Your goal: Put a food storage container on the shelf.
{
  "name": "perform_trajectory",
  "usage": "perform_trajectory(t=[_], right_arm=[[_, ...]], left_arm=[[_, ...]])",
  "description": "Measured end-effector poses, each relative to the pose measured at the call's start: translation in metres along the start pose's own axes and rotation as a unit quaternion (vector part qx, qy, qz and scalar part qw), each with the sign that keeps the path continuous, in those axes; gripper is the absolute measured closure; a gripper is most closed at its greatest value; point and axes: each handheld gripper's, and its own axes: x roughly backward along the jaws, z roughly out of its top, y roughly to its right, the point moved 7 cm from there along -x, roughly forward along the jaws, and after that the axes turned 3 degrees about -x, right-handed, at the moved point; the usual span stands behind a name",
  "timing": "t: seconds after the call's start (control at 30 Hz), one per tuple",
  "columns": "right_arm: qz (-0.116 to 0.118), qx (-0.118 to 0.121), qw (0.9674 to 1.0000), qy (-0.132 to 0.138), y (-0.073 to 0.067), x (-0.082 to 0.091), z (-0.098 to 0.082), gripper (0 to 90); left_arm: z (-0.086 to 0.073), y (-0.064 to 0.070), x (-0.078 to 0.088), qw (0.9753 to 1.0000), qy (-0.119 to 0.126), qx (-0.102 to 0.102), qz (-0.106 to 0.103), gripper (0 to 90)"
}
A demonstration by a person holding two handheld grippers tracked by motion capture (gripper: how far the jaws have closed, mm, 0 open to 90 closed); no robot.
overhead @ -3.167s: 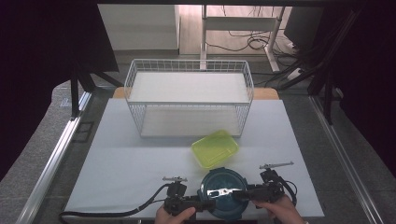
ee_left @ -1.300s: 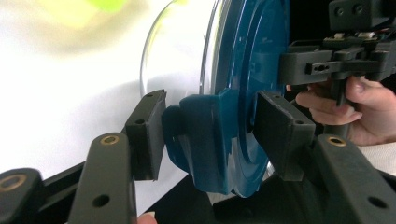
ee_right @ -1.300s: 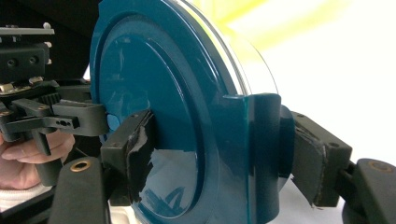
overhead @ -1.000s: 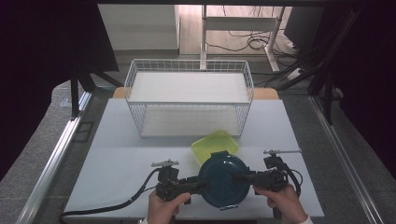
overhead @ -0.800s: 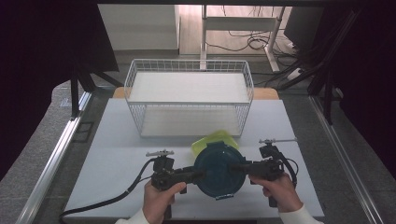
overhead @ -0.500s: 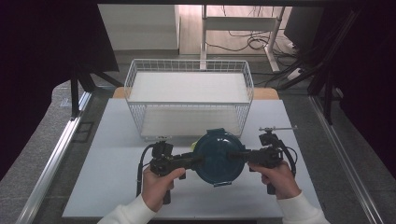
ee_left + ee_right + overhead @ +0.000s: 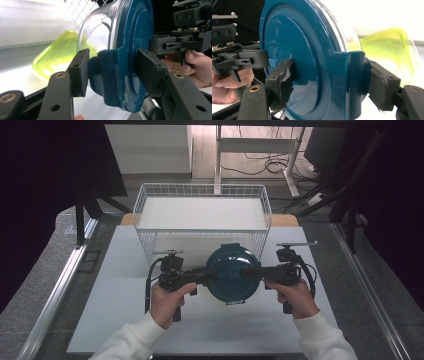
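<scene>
The white counter carried a white wire basket at its far side. Just in front of the basket's near wall, a round clear container with a dark teal lid was held above the counter, tipped on edge so that the lid faced the person. A clip tab of the lid projected at each side. The left hand-held gripper was clamped on the tab at the container's left side, one pad on the lid face and the other behind the tab; the left hand gripped its handle. The right hand-held gripper was clamped likewise on the tab at the right side, its pads showing worn, peeling facing; the right hand gripped its handle. A yellow-green lidded box lay on the counter behind the container. No brand, label or writing could be read on any item.
</scene>
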Motion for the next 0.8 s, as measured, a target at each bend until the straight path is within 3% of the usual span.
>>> perform_trajectory(t=[0.57, 0.8], right_arm=[[-0.009, 0.015, 0.9998, 0.004, -0.025, -0.005, 0.045, 28.4], [-0.014, 0.018, 0.9997, 0.006, -0.032, -0.01, 0.067, 28.4]], left_arm=[[0.043, -0.009, 0.018, 0.9998, 0.017, -0.005, -0.006, 46.2], [0.066, -0.019, 0.022, 0.9996, 0.023, -0.002, -0.013, 46.2]])
